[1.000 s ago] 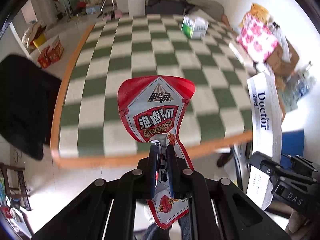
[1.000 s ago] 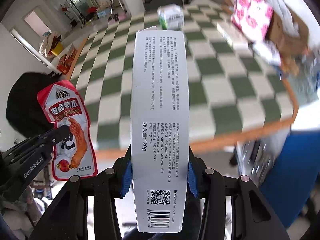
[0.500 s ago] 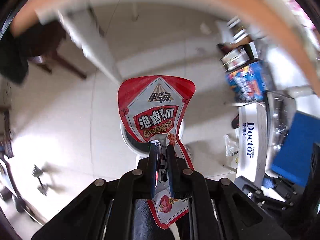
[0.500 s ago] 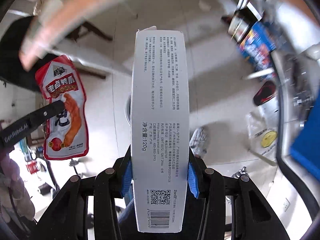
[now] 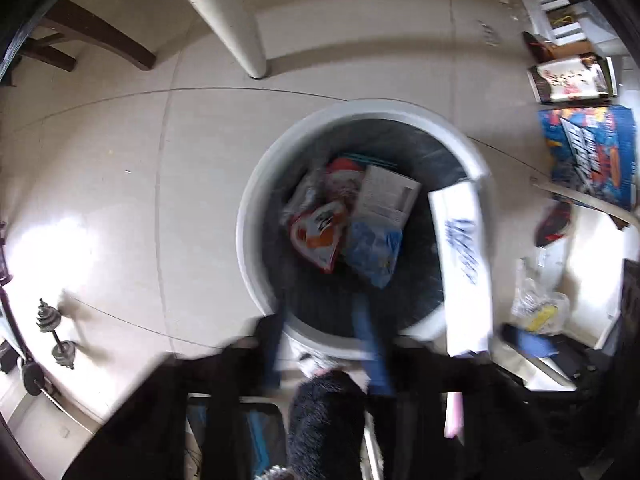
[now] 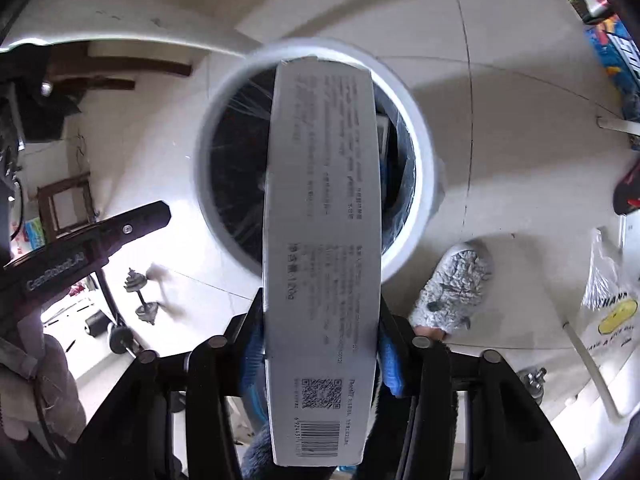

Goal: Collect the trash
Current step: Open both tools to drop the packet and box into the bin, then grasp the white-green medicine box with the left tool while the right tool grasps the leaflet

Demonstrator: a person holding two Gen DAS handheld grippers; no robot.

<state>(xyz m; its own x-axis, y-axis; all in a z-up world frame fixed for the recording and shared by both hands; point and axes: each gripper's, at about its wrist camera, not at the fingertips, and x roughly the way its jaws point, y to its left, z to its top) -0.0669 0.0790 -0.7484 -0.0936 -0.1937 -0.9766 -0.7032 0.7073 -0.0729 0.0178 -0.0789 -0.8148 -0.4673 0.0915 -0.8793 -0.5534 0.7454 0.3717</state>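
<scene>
A round white trash bin (image 5: 256, 204) with a black liner stands on the floor below me; it also shows in the right wrist view (image 6: 420, 148). Inside it lie a red snack packet (image 5: 320, 232), a blue wrapper (image 5: 374, 248) and a white carton (image 5: 386, 194). My left gripper (image 5: 324, 344) is open and empty above the bin's near rim, its fingers blurred. My right gripper (image 6: 320, 356) is shut on a long white toothpaste box (image 6: 322, 208), held over the bin's mouth; the box also shows in the left wrist view (image 5: 464, 264).
A white table leg (image 5: 228, 12) and dark chair legs (image 5: 92, 36) stand beyond the bin. Boxes and a blue carton (image 5: 588, 152) lie at the right, with a plastic bag (image 6: 608, 300). Small dumbbells (image 5: 56, 336) sit at the left. A grey slipper (image 6: 456, 284) is near the bin.
Both grippers swung down from the table to over the bin. The left gripper opened and the red snack packet dropped into the bin. The right gripper still holds the box.
</scene>
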